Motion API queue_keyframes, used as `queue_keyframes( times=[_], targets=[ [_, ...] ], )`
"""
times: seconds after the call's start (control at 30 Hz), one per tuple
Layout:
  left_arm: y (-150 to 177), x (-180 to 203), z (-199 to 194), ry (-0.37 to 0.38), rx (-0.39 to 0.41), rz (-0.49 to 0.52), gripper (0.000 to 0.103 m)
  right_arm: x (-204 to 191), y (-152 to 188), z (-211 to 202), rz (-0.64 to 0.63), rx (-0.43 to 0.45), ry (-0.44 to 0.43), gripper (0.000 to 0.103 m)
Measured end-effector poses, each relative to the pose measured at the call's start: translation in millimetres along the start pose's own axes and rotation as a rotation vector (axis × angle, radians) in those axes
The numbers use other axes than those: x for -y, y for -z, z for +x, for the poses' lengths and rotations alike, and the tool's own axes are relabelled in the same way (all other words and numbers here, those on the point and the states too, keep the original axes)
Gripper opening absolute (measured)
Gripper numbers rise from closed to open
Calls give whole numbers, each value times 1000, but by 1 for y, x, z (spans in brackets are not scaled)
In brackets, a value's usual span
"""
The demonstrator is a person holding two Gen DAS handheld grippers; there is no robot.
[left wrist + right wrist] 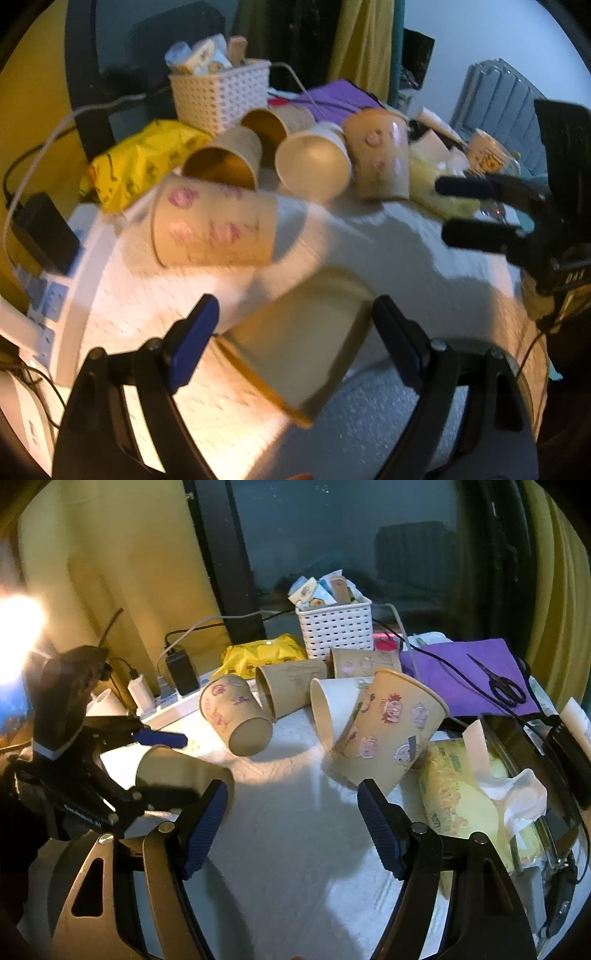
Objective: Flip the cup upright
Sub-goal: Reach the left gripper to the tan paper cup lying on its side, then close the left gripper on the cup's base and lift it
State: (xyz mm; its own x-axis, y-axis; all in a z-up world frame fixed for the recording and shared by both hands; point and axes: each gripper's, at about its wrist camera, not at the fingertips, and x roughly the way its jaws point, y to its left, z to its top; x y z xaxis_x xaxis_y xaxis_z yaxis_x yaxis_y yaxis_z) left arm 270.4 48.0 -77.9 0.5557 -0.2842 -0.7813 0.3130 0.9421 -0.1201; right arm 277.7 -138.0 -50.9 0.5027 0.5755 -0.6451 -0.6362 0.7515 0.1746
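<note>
Little can be read. On the left gripper [162, 760], seen from the right wrist, a white line along its black body begins "Sen" and ends "AI"; the middle is blurred. On the right gripper [476, 210], seen from the left wrist, pale letters low on its body are too blurred to make out.

Paper cups lie tipped over on the white table [295, 830]. The right gripper [291, 819] is wide open above it. Far back stands a white basket [334, 629].
</note>
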Motion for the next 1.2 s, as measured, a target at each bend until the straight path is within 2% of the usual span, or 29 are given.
queue_keyframes(
  times=[0.17, 0.3, 0.33, 0.37, 0.57, 0.73, 0.93, 1.2],
  targets=[
    [11, 2, 7, 35, -49, -9, 86, -1, 5, -3, 8, -7, -3, 76],
    [18, 13, 15, 1, -93, 29, 86, -2, 9, -6, 13, -11, 3, 76],
    [20, 17, 16, 5, -95, 36, 80, -3, 9, -7, 12, -10, 4, 76],
    [21, 20, 16, 11, -99, 45, 69, -3, 10, -9, 11, -10, 4, 76],
    [19, 36, 0, -18, -31, 53, 65, -9, 13, -24, 3, 7, 11, 76],
    [23, 51, -27, -9, 12, 57, 65, -15, 18, -45, -2, 32, 18, 76],
    [47, 84, -60, 9, 45, 79, 65, -27, 35, -72, -14, 52, 30, 76],
    [96, 133, -104, 22, 75, 108, 65, -48, 67, -100, -23, 59, 29, 76]
  ],
)
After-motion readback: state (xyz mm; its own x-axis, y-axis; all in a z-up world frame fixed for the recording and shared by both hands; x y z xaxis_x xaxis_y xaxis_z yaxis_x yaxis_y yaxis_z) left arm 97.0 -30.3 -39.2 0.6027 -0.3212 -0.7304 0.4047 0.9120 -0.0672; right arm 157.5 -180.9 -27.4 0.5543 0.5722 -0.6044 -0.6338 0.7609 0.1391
